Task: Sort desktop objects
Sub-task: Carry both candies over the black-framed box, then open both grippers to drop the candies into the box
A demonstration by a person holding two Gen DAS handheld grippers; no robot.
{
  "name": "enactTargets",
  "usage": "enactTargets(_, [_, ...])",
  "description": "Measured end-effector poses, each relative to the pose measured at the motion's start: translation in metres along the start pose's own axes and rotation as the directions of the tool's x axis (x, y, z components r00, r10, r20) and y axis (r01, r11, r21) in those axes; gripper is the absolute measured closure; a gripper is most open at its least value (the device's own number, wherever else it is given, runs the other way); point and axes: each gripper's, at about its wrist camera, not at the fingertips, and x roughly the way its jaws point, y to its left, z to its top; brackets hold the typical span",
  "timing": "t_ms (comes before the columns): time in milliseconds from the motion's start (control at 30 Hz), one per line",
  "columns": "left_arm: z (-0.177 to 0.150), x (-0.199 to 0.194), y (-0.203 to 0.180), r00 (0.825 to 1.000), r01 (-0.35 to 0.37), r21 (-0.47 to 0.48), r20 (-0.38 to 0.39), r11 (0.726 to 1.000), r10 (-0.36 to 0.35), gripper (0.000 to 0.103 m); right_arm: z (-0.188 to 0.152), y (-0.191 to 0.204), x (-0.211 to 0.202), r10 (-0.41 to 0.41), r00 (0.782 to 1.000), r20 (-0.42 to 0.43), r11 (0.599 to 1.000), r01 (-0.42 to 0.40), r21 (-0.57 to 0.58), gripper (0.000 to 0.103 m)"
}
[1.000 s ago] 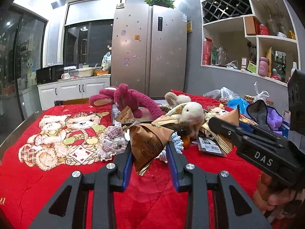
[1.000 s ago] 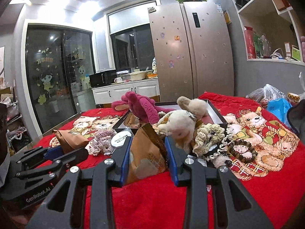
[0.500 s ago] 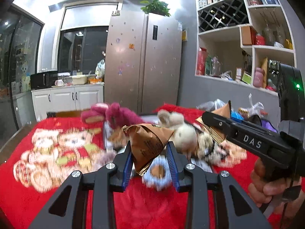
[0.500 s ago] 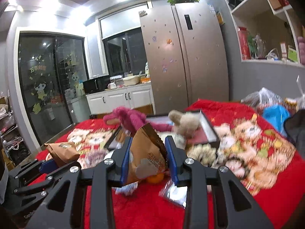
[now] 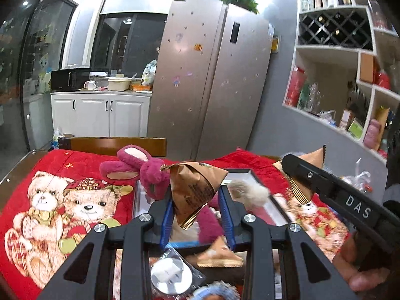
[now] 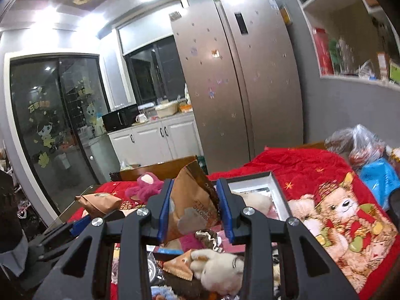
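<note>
brown paper snack pouch (image 5: 193, 191), pyramid-shaped, clamped between the blue pads of the left gripper (image 5: 197, 213); fingers clenched on it, pouch held in the air. second brown pouch (image 6: 191, 206), printed, clamped the same way in the right gripper (image 6: 195, 208), also held aloft.

landmark: black-rimmed tray (image 6: 271, 176) on the red bear-print cloth (image 5: 50, 175) covering the table. both pouches hang above the near end of the tray.

step in hand, as judged: carrying stage of sorting, one pouch per hand, neither set down yet. next move calls for lowering each pouch to wherever snacks are gathered and opening the fingers; the destination cannot be told.

around the tray:
- magenta plush toy (image 5: 140, 167), draped over its far-left rim.
- cream plush rabbit (image 6: 220, 270), at its near end, below the right gripper.
- third brown pouch (image 5: 220, 256), lying beneath the left gripper.
- clear packet with a white disc (image 5: 171, 276), near side.

obstruction: the heap below leaves little bare space for lowering anything.
</note>
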Motion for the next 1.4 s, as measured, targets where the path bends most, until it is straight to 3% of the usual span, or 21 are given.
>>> enactTargets(167, [0.006, 0.028, 0.0, 0.997, -0.06, 0.059, -0.035, 0.996, 0.062, 0.069, 0.008, -0.007, 0.051, -0.007, 0.995, -0.101, 0.999, 0.004, -0.034, 0.067])
enactTargets(267, [-0.001, 0.04, 0.007, 0.999, -0.046, 0.058, -0.022, 0.997, 0.047, 0.069, 0.009, -0.007, 0.073, -0.034, 0.993, -0.114, 0.998, 0.027, -0.058, 0.067])
enactTargets(367, [-0.011, 0.056, 0.002, 0.995, -0.083, 0.143, -0.034, 0.986, 0.089, 0.069, 0.003, -0.002, 0.088, -0.076, 0.991, -0.112, 0.99, 0.062, -0.123, 0.067])
enactTargets(500, [-0.016, 0.069, 0.008, 0.995, -0.062, 0.137, -0.068, 0.989, 0.072, 0.069, -0.008, -0.005, 0.104, -0.099, 0.984, -0.145, 0.989, 0.082, -0.123, 0.067])
enactTargets(600, [-0.021, 0.077, 0.012, 0.993, -0.063, 0.121, -0.095, 0.991, 0.075, 0.069, -0.018, -0.005, 0.108, -0.137, 0.979, -0.154, 0.982, 0.113, -0.152, 0.067])
enactTargets(1267, [-0.019, 0.081, 0.022, 0.991, -0.05, 0.087, -0.12, 0.995, 0.06, 0.069, -0.022, -0.005, 0.107, -0.12, 0.979, -0.168, 0.983, 0.093, -0.158, 0.065])
enactTargets(1300, [-0.02, 0.081, 0.022, 0.991, -0.047, 0.083, -0.12, 0.995, 0.057, 0.068, -0.022, -0.005, 0.107, -0.119, 0.979, -0.168, 0.983, 0.092, -0.16, 0.065])
enactTargets(1367, [-0.019, 0.083, 0.025, 0.99, -0.05, 0.065, -0.129, 0.997, 0.059, 0.055, -0.022, -0.005, 0.107, -0.105, 0.98, -0.168, 0.985, 0.079, -0.154, 0.064])
enactTargets(1400, [-0.019, 0.083, 0.026, 0.989, -0.055, 0.061, -0.134, 0.997, 0.062, 0.04, -0.021, -0.006, 0.107, -0.085, 0.982, -0.167, 0.988, 0.061, -0.141, 0.061])
